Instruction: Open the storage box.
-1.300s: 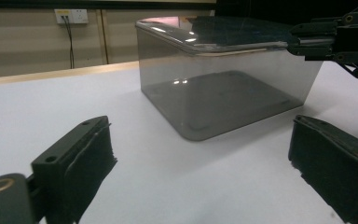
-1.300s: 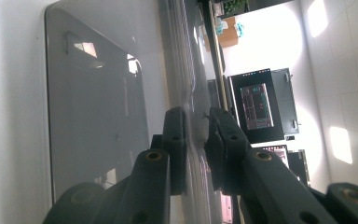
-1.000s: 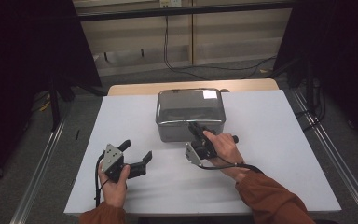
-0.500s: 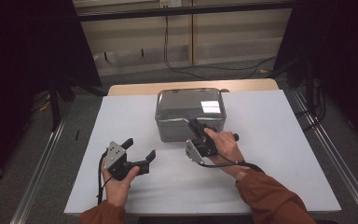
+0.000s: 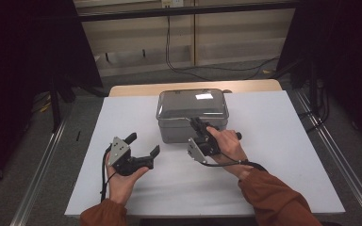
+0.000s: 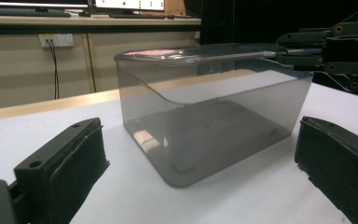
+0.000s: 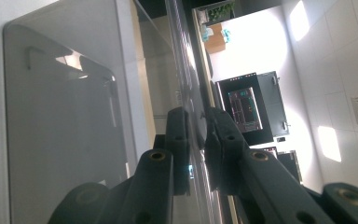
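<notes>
The white tabletop (image 5: pixel 283 155) lay bare to the left, right and near side of the translucent grey container (image 5: pixel 192 115), leaving open passage there. The right gripper (image 5: pixel 195 123), its jaws pinched on the container's lid (image 6: pixel 200 52) edge, blocked the front right approach. The left gripper (image 5: pixel 143 145), jaws spread wide, stood apart from the container's front left, bare surface between.

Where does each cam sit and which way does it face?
High view: above the person's side, looking forward and down on the table; both forearms enter from below.
Left gripper view: rides the left hand-held gripper, low over the table, facing the grey box; own jaws spread.
Right gripper view: rides the right hand-held gripper, rolled sideways; jaws pinch the lid.
Shared: all show the box.
</notes>
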